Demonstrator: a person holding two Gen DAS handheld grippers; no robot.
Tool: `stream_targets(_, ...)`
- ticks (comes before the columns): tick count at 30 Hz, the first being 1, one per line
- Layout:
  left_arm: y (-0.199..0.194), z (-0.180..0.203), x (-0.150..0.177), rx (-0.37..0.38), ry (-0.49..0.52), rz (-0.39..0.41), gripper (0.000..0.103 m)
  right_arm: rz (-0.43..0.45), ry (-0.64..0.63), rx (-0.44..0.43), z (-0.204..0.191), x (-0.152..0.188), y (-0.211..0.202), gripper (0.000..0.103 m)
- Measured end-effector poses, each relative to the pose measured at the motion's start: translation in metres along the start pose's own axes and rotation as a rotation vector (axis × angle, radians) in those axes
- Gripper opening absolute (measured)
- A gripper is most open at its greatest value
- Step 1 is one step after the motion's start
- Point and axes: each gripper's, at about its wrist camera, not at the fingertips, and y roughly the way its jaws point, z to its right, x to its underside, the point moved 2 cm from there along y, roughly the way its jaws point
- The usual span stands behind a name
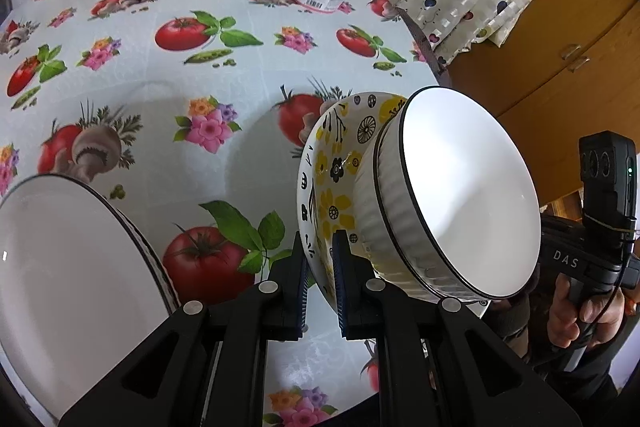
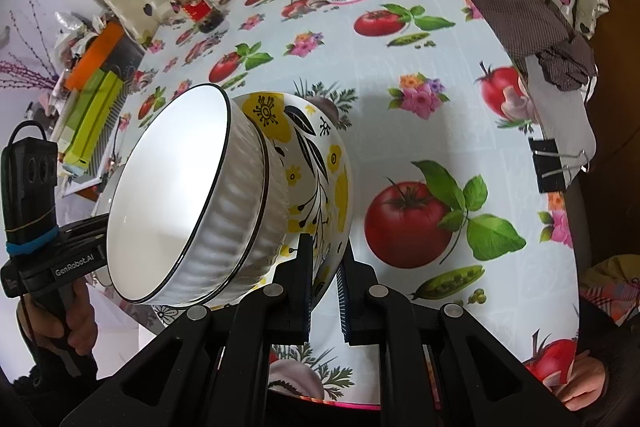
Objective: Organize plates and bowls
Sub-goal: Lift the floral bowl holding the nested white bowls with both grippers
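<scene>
Clamping opposite sides of the flowered bowl's [image 1: 320, 187] rim, left gripper [image 1: 320, 283] and right gripper [image 2: 324, 279] hold it tilted above the table [image 1: 192, 83], white bowl [image 1: 460, 195] nested inside, apparently mid-transfer; next, level both and set them beside the plate [image 1: 68, 267].

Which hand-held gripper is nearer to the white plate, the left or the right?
Left. The white plate lies just beside the left hand-held gripper; the right hand-held gripper holds the flowered bowl, farther off.
</scene>
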Motion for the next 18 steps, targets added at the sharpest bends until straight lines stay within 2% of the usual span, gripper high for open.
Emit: stream_targets(18, -0.056, -0.025, -0.012, -0.048, -0.038, 0.057, 0.011, 0.008, -0.093, -0.029, -0.056, -0.034, -0.014, 0.01)
